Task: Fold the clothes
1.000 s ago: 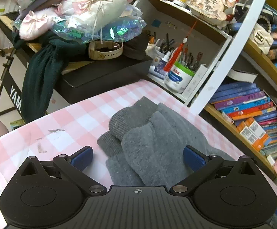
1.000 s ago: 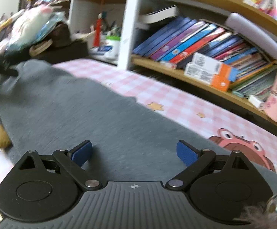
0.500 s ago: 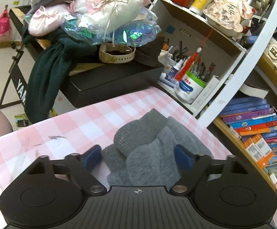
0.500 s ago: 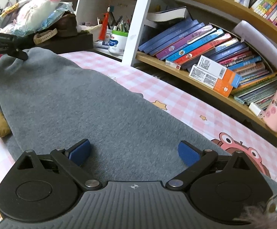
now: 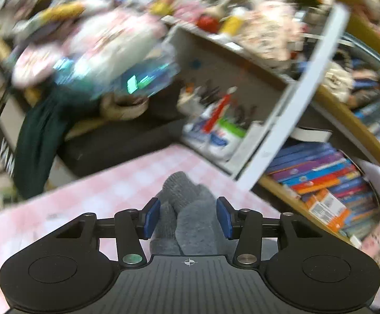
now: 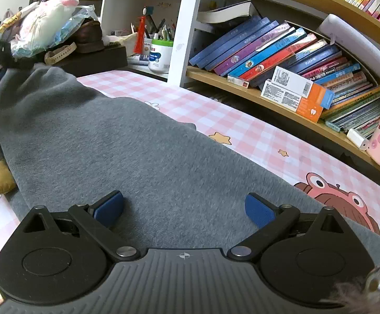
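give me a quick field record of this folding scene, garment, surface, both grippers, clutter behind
garment: grey fleece garment, spread on the table, one bunched end lifted at far left
surface: pink checked tablecloth with cartoon prints
left gripper: jaws have just been closing, bunched grey cloth between the blue pads, which touch it on both sides
right gripper: open, jaws wide above flat cloth
behind: wooden bookshelf of leaning books; white pen tub with green rim
image quality: left wrist view blurred

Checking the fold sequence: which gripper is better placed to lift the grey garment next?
Left. The left gripper has just been closing its jaws around a bunched end of the grey garment, while the right gripper hovers wide open over flat cloth.
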